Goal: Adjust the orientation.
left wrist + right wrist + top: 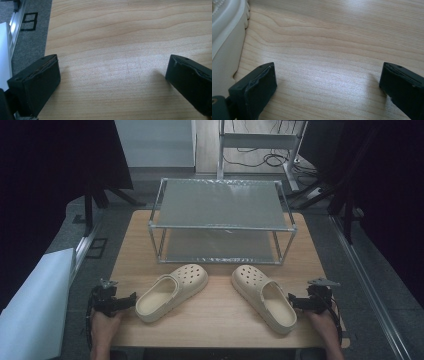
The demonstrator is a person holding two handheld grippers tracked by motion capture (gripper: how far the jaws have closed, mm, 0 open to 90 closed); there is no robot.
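Two cream clogs lie on the wooden table [215, 317], toes toward the rack. The left clog [172, 291] is just right of my left gripper [131, 299], which rests at the table's front left edge with its jaws wide apart over bare wood [112, 72]. The right clog [263, 297] lies just left of my right gripper [291, 301], which stands open near the front right edge. In the right gripper view the clog's side [225, 37] fills the left edge, beside the gripper [328, 82] but not between its jaws.
A two-tier metal rack [220, 220] with grey shelves stands at the back of the table. A white board [35, 305] lies off the table's left side, on grey floor. Dark curtains hang on both sides.
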